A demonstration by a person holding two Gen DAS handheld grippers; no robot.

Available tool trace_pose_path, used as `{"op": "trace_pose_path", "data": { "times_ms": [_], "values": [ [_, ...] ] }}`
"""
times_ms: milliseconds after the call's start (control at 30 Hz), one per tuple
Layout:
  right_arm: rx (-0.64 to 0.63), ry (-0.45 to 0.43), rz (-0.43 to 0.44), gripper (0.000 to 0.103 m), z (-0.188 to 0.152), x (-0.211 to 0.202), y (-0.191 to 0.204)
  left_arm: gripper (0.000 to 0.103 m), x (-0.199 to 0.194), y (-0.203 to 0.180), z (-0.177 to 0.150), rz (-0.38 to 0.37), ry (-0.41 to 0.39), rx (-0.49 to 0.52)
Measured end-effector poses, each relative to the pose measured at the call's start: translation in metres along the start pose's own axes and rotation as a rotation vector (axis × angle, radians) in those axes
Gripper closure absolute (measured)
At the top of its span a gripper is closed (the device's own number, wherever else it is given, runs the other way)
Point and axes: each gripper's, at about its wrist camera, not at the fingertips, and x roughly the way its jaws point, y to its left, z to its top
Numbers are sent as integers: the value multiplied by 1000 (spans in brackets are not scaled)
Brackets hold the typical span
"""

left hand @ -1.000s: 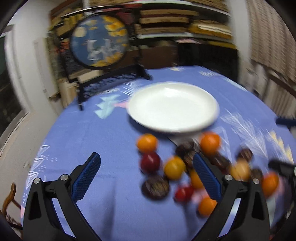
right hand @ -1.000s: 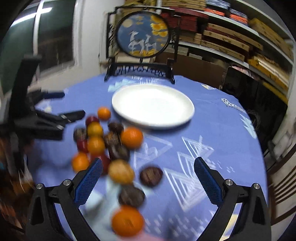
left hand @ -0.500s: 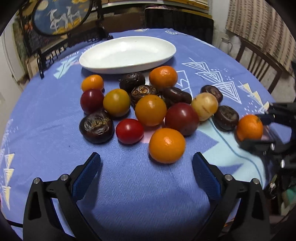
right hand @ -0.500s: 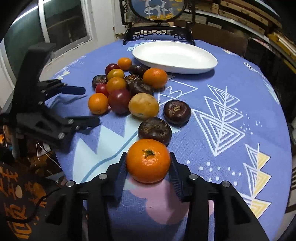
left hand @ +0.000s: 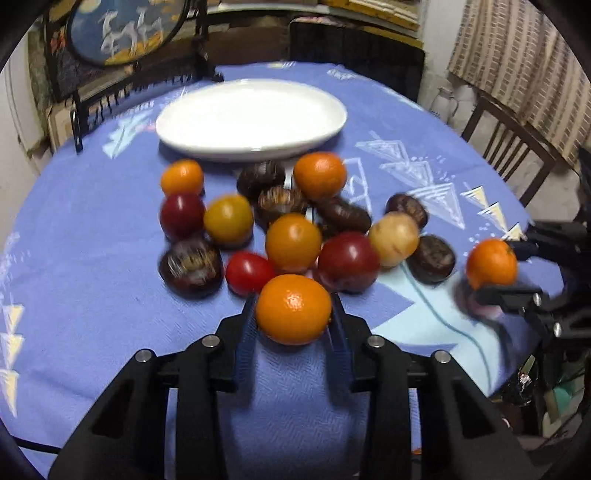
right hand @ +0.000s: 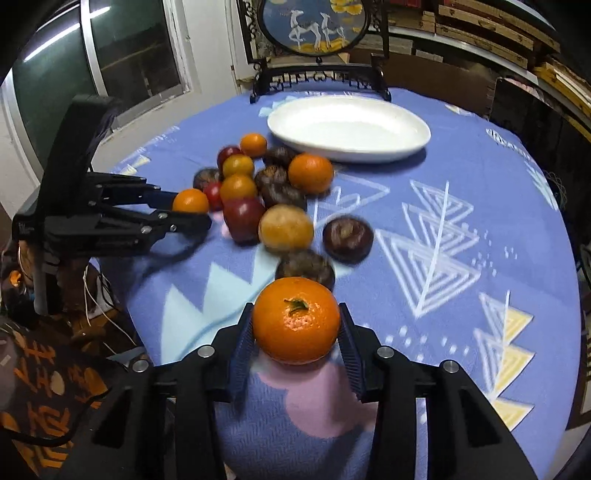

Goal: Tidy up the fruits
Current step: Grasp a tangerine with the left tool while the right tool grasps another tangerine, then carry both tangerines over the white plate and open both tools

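My left gripper [left hand: 293, 301] has its blue pads pressed on the two sides of an orange [left hand: 293, 309] at the near edge of the fruit pile; its jaws are closing. My right gripper [right hand: 295, 314] is shut on another orange [right hand: 295, 320], stem up, just off the cloth. Each gripper shows in the other view: the left gripper [right hand: 186, 214] at the left, the right gripper [left hand: 508, 266] at the right. Several oranges, red and yellow tomatoes and dark brown fruits [left hand: 291, 242] lie clustered before an empty white plate [left hand: 251, 114].
A blue patterned cloth [right hand: 461, 184] covers the round table. Behind the plate [right hand: 349, 127] stands a round painted screen [right hand: 314, 26] on a black stand. A wooden chair [left hand: 509, 147] is at the right, a window [right hand: 110, 66] at the left, and patterned clothing [right hand: 44, 387] of a person.
The left jaws, wide apart half a second ago, have come together on the near orange. The right gripper closed on its orange earlier and keeps it. Both grippers have dipped toward the table.
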Motion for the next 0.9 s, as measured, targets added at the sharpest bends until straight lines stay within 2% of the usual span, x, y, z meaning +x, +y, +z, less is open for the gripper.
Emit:
{"op": "trace_pose_path", "data": {
  "times_ms": [100, 233, 367, 467, 567, 733, 900],
  "values": [
    [-37, -47, -23, 60, 27, -9, -2, 67, -16, 5, 27, 31, -70, 18],
    [-82, -166, -65, 59, 84, -21, -7, 67, -32, 18, 83, 109, -184, 8],
    [-33, -234, -85, 59, 143, -10, -26, 67, -20, 35, 142, 198, -234, -41],
    [13, -209, -92, 59, 182, 21, -41, 67, 16, 50, 178, 238, -183, -101],
    [70, -158, -91, 59, 209, 64, -58, 67, 54, 56, 191, 261, -114, -114],
    [161, -100, -64, 59, 224, 114, -88, 66, 100, 64, 201, 292, -33, -111],
    [180, -89, -67, 59, 224, 131, -99, 66, 120, 77, 204, 302, -10, -113]
  ]
}}
